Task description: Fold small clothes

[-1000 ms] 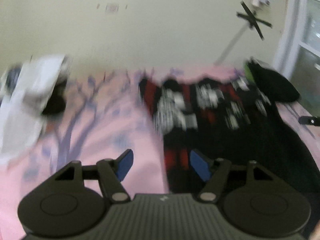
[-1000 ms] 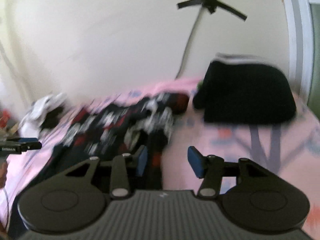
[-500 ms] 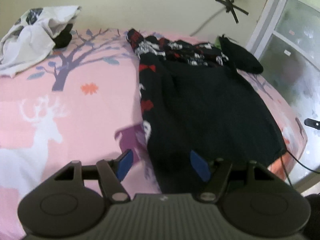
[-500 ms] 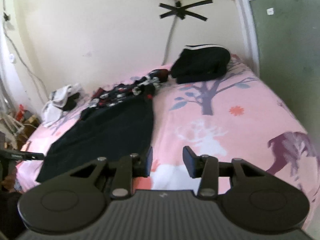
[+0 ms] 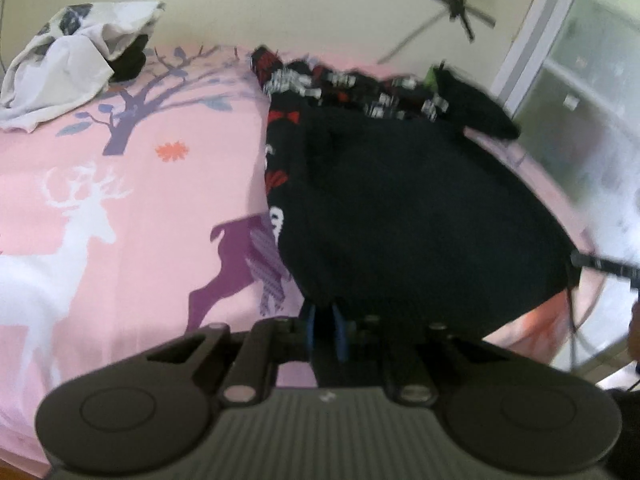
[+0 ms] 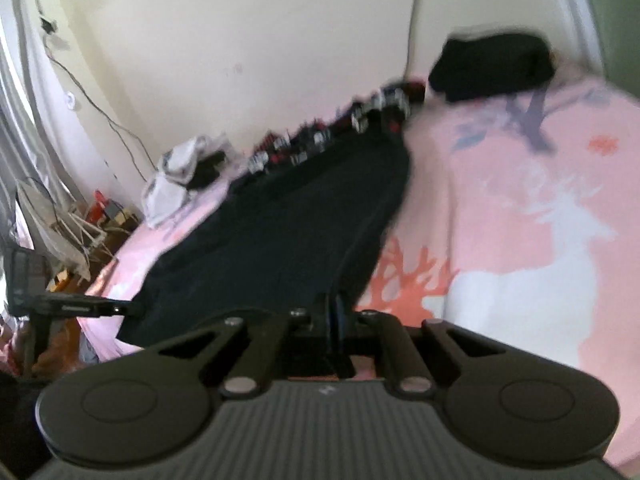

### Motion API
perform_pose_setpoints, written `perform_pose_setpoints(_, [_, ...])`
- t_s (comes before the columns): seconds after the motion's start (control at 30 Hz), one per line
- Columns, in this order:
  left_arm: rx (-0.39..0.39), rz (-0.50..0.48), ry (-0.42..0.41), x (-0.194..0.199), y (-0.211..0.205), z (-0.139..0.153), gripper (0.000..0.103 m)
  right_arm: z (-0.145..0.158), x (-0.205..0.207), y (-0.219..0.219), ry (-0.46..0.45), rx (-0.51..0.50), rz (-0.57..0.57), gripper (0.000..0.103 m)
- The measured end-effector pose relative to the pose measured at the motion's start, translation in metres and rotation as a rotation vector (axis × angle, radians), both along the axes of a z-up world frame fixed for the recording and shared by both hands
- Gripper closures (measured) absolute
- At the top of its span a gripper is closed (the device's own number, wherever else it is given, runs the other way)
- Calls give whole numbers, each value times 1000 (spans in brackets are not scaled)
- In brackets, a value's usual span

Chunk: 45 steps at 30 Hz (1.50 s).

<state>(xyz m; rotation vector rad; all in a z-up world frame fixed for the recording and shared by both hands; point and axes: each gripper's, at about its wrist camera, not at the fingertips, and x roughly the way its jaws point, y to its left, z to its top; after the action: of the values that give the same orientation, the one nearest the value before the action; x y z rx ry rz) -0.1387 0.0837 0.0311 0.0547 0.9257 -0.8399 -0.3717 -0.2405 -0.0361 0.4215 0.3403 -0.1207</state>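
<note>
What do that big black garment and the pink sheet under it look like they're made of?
The black garment looks like soft matte knit fabric, perhaps cotton: it drapes limply, shows no shine, and carries a printed red-and-white pattern at its far end. The pink bedsheet looks like thin, smooth woven cloth with printed deer and trees. Blur leaves the weave of both uncertain.

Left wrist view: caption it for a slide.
Left gripper pinches the near hem of the black garment spread on the pink bedsheet.

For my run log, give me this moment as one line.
phase: grasp | left tongs: shut on garment near hem | right tongs: shut on same hem | garment: flat on bed | fold: not yet made
</note>
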Motion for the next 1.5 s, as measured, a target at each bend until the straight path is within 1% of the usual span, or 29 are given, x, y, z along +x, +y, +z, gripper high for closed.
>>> perform_pose_setpoints(0.07, [-38,7,11,0,9,7,94,10,-30,7,-16,-10,-7,102])
perform_pose_setpoints(0.13, [-50,6,45,3,12,5,92,11,-48,13,20,-41,-38,102])
perform_pose_setpoints(0.2, [-19,12,60,7,9,-4,91,4,-50,9,59,-34,-65,102])
perform_pose_setpoints(0.27, [25,34,80,11,6,-13,84,-4,-45,-2,67,12,-81,102])
perform_pose_setpoints(0.33, [5,35,99,12,8,-16,72,-9,-38,-6,61,42,-71,100])
perform_pose_setpoints(0.37, [-3,26,101,11,9,-14,67,-11,-35,-8,63,44,-67,97])
perform_pose_setpoints(0.4, [-13,16,95,8,10,-12,54,-12,-32,-9,66,46,-64,82])
perform_pose_setpoints(0.43, [-20,7,89,6,10,-10,46,-12,-31,-10,72,54,-50,73])
perform_pose_setpoints(0.5, [-18,-17,93,0,8,-9,45,-11,-32,-13,79,47,-59,61])
perform_pose_setpoints(0.57, [-8,-35,119,-2,3,-14,46,-11,-35,-18,73,61,-68,61])
perform_pose_setpoints(0.6, [-4,-37,106,-3,1,-15,47,-12,-37,-21,67,75,-69,61])
perform_pose_setpoints(0.67, [20,-52,84,-7,-5,-13,65,-15,-38,-25,51,114,-62,61])
perform_pose_setpoints(0.7, [29,-57,89,-7,-7,-14,85,-17,-36,-25,49,130,-55,62])
perform_pose_setpoints(0.73, [37,-54,100,-6,-8,-15,92,-19,-33,-26,52,145,-41,63])
perform_pose_setpoints(0.77, [38,-53,104,-4,-8,-15,95,-21,-28,-25,62,154,-28,68])
perform_pose_setpoints(0.8, [30,-56,116,-2,-6,-14,97,-24,-23,-24,78,159,-7,85])
perform_pose_setpoints(0.83, [21,-54,125,0,-3,-12,97,-25,-18,-23,91,156,11,93])
perform_pose_setpoints(0.87, [-6,-45,143,4,1,-9,97,-25,-14,-23,98,147,22,95])
perform_pose_setpoints(0.93, [-98,-17,196,16,13,0,97,-18,-11,-27,65,150,31,96])
perform_pose_setpoints(1.1, [-320,75,221,63,26,31,97,19,7,-52,-83,169,68,96])
perform_pose_setpoints(1.17, [-387,98,214,91,15,45,97,36,30,-66,-124,178,78,96])
perform_pose_setpoints(1.23, [-417,145,215,129,-10,56,97,53,62,-83,-153,217,68,96])
perform_pose_setpoints(1.27, [-415,176,212,145,-24,57,96,62,83,-94,-166,242,43,94])
perform_pose_setpoints(1.33, [-345,259,151,177,-51,56,87,72,118,-108,-191,263,-31,87])
perform_pose_setpoints(1.37, [-285,305,135,190,-59,52,84,77,136,-112,-179,223,-85,69])
perform_pose_setpoints(1.4, [-240,338,143,196,-62,45,83,80,149,-112,-134,163,-147,55])
perform_pose_setpoints(1.43, [-230,335,150,196,-60,38,77,81,156,-111,-90,107,-193,55])
perform_pose_setpoints(1.47, [-238,309,143,193,-58,33,70,80,155,-108,-73,66,-188,55])
perform_pose_setpoints(1.5, [-235,289,127,188,-54,28,52,77,149,-103,-76,38,-152,56])
